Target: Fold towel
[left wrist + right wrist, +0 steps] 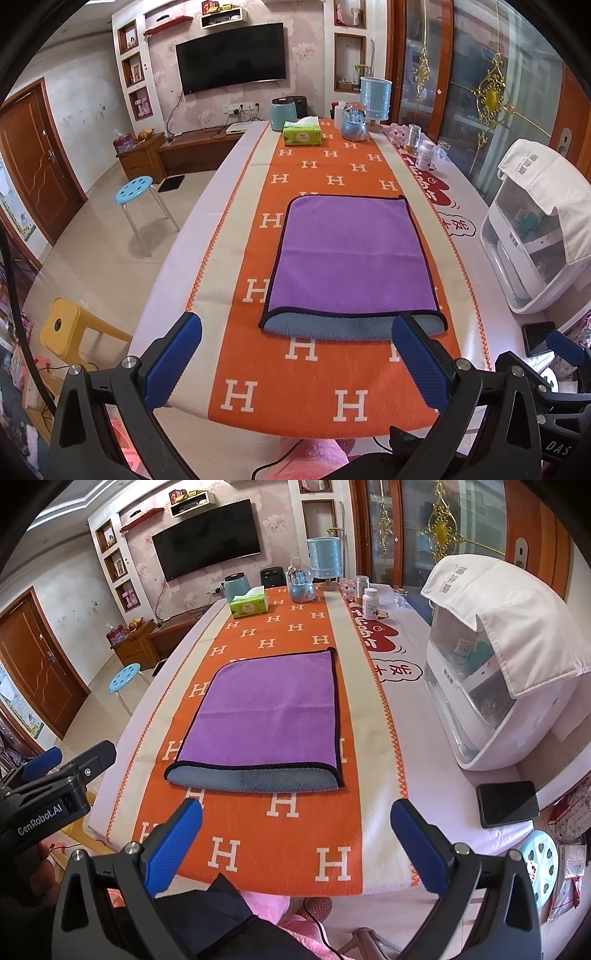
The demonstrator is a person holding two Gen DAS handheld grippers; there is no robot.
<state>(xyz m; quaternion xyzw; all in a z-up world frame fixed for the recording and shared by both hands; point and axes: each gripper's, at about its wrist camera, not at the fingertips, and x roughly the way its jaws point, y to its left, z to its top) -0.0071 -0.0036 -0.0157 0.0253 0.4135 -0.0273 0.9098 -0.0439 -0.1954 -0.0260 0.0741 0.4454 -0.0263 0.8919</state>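
A purple towel [349, 254] with a black hem lies flat on the orange runner [295, 387], folded over so its grey underside shows as a strip along the near edge. It also shows in the right wrist view [266, 716]. My left gripper [297, 332] is open and empty, above the runner just short of the towel's near edge. My right gripper [297, 816] is open and empty, a little farther back from the near edge. The left gripper also shows at the left of the right wrist view [55, 768].
A green tissue box [302, 133], blue jars [352, 123] and bottles [424, 155] stand at the table's far end. A white appliance [491, 686] under a white cloth stands on the right. A black phone [508, 803] lies near the right front. Stools [135, 190] stand on the floor left.
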